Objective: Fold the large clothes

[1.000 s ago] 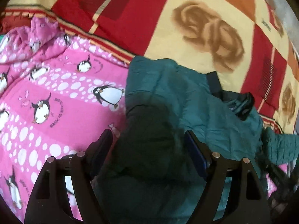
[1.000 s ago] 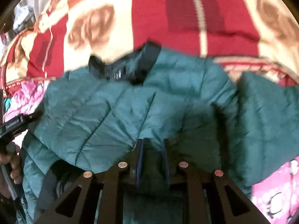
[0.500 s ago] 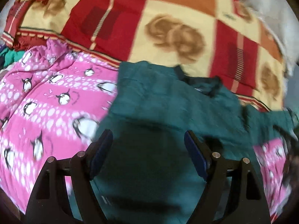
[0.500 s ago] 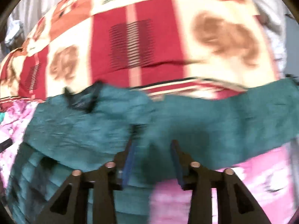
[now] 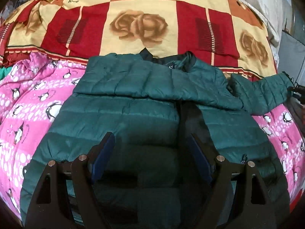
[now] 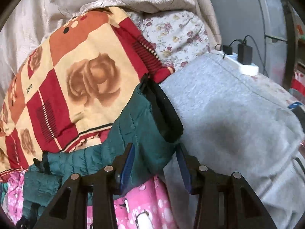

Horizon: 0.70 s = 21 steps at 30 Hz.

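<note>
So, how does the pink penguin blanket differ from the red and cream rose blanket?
The pink penguin blanket is bright pink with white dots and small penguins; the rose blanket has red, orange and cream squares with large brown roses and the word "love". The pink one lies nearer the camera, under most of the green padded jacket; the rose one lies beyond, by the collar. Both are spread on the bed.

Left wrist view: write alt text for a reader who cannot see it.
A dark green quilted jacket lies spread on a pink penguin-print blanket, one sleeve stretched out to the right. The open left claw hovers above its lower half, gripping nothing. Behind lies a red and cream rose-patterned blanket.
</note>
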Available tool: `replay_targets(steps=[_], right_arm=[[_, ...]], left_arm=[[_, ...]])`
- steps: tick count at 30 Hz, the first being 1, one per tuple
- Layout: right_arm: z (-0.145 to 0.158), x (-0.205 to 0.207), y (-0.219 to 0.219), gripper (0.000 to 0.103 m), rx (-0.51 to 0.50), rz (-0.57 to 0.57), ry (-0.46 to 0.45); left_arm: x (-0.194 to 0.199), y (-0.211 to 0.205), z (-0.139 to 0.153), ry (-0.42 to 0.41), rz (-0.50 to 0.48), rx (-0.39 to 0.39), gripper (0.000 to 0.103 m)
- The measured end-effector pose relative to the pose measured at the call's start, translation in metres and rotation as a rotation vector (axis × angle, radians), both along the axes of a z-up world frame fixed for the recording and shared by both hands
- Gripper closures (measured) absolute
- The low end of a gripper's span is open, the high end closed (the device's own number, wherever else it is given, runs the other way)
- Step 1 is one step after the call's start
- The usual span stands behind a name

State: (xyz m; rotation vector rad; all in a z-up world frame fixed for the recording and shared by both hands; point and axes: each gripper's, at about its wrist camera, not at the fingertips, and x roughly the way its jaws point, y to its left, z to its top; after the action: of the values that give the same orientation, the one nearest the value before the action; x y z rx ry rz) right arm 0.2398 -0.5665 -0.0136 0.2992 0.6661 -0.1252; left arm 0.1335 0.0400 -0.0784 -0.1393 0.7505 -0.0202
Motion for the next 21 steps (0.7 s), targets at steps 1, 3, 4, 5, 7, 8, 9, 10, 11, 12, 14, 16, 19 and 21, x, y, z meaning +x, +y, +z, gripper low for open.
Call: replay_targets(steps=[1,3,4,5,7,8,9,10,11,12,14,16,19,21], right_arm=[[-0.007,0.006,0.001,0.06,0.0,0.0,0.004],[-0.012,0.013,0.001,0.06,-0.003,-0.002,0.011],[-0.013,0.016,0.001,0.06,0.0,-0.003,0.001],[-0.014,0.019,0.002,0.06,0.002,-0.008,-0.005],[-0.013,0.02,0.003,0.06,0.0,-0.008,-0.015],[-0.012,0.02,0.004,0.062,-0.002,-0.001,-0.025],[-0.009,0.018,0.008,0.066,-0.009,0.012,-0.036],[-0.008,0.017,0.011,0.074,-0.01,0.021,-0.035],[-0.005,0.015,0.015,0.079,-0.014,0.026,-0.042],[-0.001,0.012,0.02,0.079,-0.02,0.031,-0.053],[0.009,0.007,0.035,0.082,-0.032,0.051,-0.075],[0.019,0.001,0.054,0.082,-0.033,0.072,-0.092],[0.03,-0.004,0.085,0.082,-0.017,0.113,-0.109],[0.031,-0.003,0.11,0.082,-0.019,0.136,-0.105]], left_arm=[[0.001,0.002,-0.002,0.007,0.008,-0.004,0.024],[0.002,0.005,-0.006,0.026,0.024,-0.022,0.024],[0.002,0.007,-0.008,0.035,0.033,-0.03,0.024],[0.002,0.008,-0.009,0.04,0.044,-0.038,0.024],[0.002,0.011,-0.01,0.045,0.059,-0.051,0.024],[0.001,0.011,-0.009,0.044,0.065,-0.053,0.024],[0.001,0.012,-0.009,0.042,0.071,-0.054,0.024],[0.0,0.013,-0.008,0.04,0.074,-0.055,0.024],[-0.001,0.014,-0.007,0.034,0.081,-0.056,0.024],[-0.003,0.015,-0.006,0.028,0.086,-0.056,0.024],[-0.006,0.017,-0.004,0.015,0.1,-0.048,0.024],[-0.008,0.02,-0.001,0.003,0.118,-0.032,0.024],[-0.014,0.028,0.005,-0.029,0.153,-0.018,0.024],[-0.018,0.036,0.008,-0.044,0.178,-0.017,0.024]])
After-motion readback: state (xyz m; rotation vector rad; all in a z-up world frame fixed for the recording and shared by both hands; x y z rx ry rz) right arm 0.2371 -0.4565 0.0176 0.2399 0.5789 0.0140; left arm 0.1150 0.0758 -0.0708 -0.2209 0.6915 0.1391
